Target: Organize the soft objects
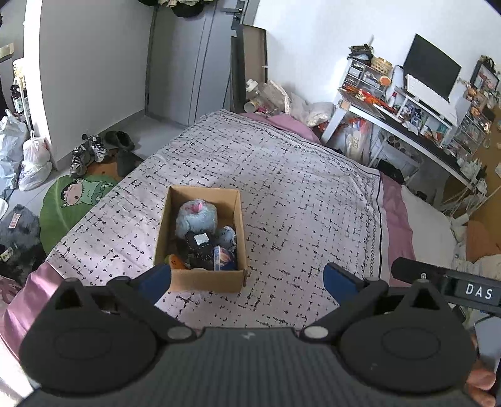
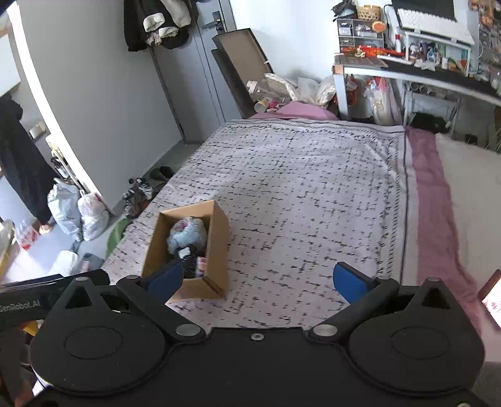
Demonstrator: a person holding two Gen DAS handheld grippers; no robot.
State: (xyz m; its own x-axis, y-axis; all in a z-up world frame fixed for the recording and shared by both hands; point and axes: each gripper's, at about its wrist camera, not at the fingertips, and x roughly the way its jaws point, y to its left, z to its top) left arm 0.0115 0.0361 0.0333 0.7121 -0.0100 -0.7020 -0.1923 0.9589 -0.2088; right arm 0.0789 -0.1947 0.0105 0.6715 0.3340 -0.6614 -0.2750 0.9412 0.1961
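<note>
We look down over a bed covered by a pale blanket [image 1: 297,194] with a black dash pattern, and near its foot-side edge sits an open cardboard box [image 1: 203,278], at about seven o'clock from the middle of the blanket. Inside the box we see the soft toys [image 1: 195,216]: a fluffy blue one with a pink patch at the far end, a dark one with a silver square in the middle, and smaller colourful pieces at the near end. Our left gripper [image 1: 247,278] hangs just above the box's near wall, its blue-padded jaws spread wide with nothing between them. Our right gripper [image 2: 258,281] is likewise spread wide and empty, with the box at its ten o'clock. We see no loose soft toy left on the blanket, so we judge the gathering mostly or wholly finished. The left view shows a green cartoon rug [image 1: 75,200] on the floor at nine o'clock and the box contents clearly; the right view instead shows coats [image 2: 156,25] hanging on the door at eleven o'clock, and only part of the box interior.
</note>
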